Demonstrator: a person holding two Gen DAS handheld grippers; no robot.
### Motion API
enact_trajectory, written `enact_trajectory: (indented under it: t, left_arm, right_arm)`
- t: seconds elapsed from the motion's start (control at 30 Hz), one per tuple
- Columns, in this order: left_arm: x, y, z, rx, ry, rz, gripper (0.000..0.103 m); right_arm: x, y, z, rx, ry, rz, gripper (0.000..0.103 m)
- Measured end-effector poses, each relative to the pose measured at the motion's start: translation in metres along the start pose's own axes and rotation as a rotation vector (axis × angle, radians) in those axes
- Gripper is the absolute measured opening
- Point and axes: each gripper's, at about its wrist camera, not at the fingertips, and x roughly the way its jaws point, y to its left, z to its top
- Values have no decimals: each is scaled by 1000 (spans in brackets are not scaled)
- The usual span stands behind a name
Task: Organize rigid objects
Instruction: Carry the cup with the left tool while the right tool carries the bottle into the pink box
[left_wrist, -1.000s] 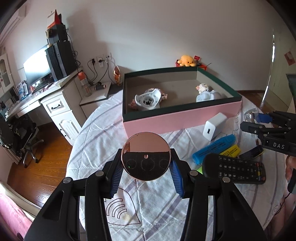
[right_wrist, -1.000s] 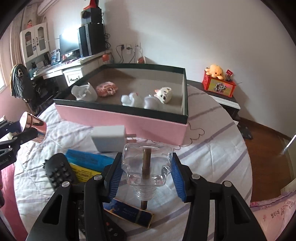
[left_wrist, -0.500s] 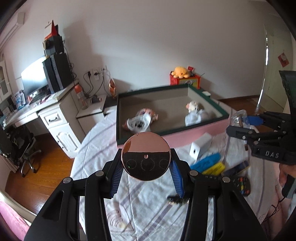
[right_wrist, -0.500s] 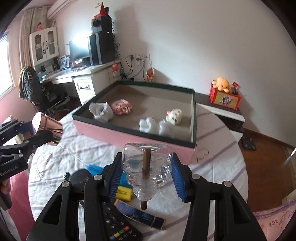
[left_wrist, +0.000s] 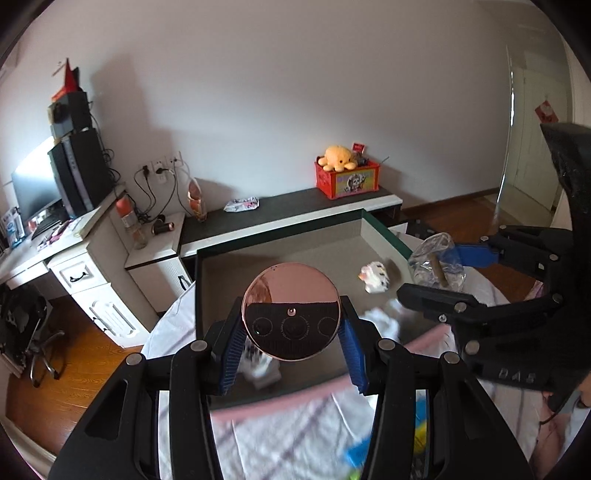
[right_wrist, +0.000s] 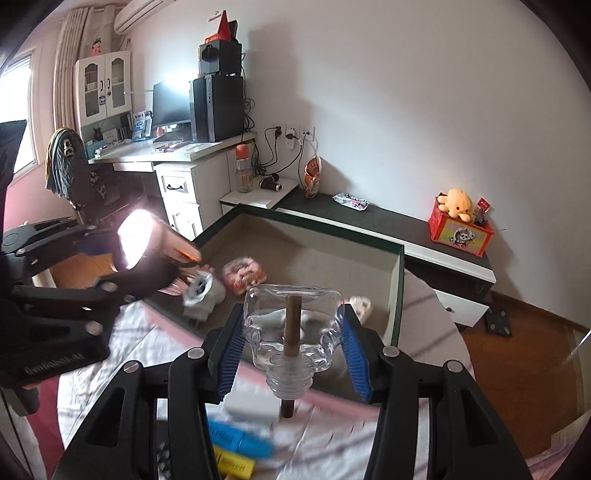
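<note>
My left gripper (left_wrist: 291, 336) is shut on a round rose-gold mirror-like disc (left_wrist: 290, 311), held up over the near edge of the pink box (left_wrist: 258, 406). In the right wrist view that same disc (right_wrist: 137, 238) glares bright at the left. My right gripper (right_wrist: 291, 339) is shut on a clear glass bottle (right_wrist: 293, 325) with a brown stick through its neck; the bottle (left_wrist: 436, 264) also shows at the right of the left wrist view. Both hang above the box's grey floor (right_wrist: 314, 251), where small white figurines (left_wrist: 375, 275) and a pink one (right_wrist: 243, 275) lie.
Blue and yellow blocks (right_wrist: 236, 443) and a white charger lie blurred on the striped tablecloth (left_wrist: 277, 443) in front of the box. Behind the box run a dark low shelf (right_wrist: 388, 221) with a red toy crate (right_wrist: 460, 230), and a white desk (right_wrist: 177, 162) at the left.
Both grippers have risen and moved forward with their loads, from over the tablecloth to above the box's near side. The box now sits close under them.
</note>
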Motion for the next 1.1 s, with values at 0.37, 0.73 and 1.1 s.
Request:
enact_trajectory:
  t: [0.37, 0.73, 1.1]
  left_arm:
    - [116, 9, 24, -22, 169, 5, 48]
    - [137, 10, 10, -22, 203, 33, 49]
    - [107, 30, 5, -77, 148, 116, 80]
  right_arm:
    - [104, -39, 25, 11, 161, -3, 51]
    - [137, -41, 15, -2, 233, 7, 51]
    - [120, -35, 12, 52, 179, 41, 52]
